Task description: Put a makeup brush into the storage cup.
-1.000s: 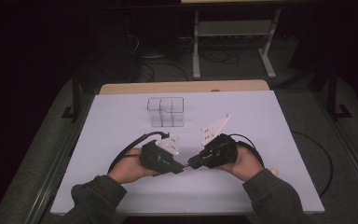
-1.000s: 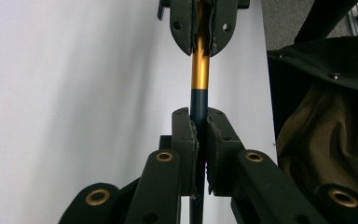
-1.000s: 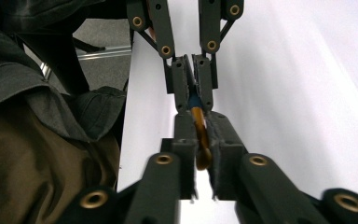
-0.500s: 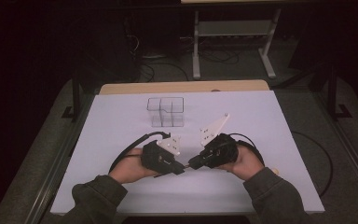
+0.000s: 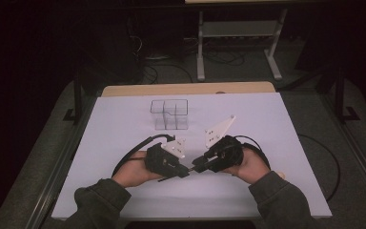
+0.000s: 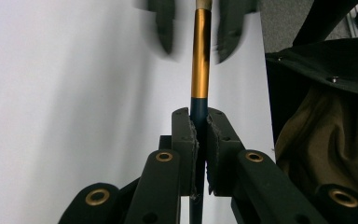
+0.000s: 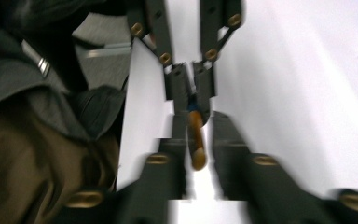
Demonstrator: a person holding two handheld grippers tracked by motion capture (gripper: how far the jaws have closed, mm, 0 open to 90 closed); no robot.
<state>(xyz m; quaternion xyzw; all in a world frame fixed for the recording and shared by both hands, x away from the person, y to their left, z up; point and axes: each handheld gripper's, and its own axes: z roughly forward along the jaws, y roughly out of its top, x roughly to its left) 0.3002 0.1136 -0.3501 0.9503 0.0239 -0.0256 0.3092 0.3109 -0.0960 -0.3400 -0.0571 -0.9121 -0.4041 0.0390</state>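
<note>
My left tongs [image 6: 199,140] clench a slim, stiff pen's [image 6: 200,70] dark barrel; beyond them, right tongs [image 7: 197,140] straddle its slippery gold end, unclosed.

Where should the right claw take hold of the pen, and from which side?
On the gold barrel, coming end-on from the side opposite the left claw. The left claw already clamps the dark end, and the pen sticks straight out of it, so the gold part is free between the right claw jaws.
</note>
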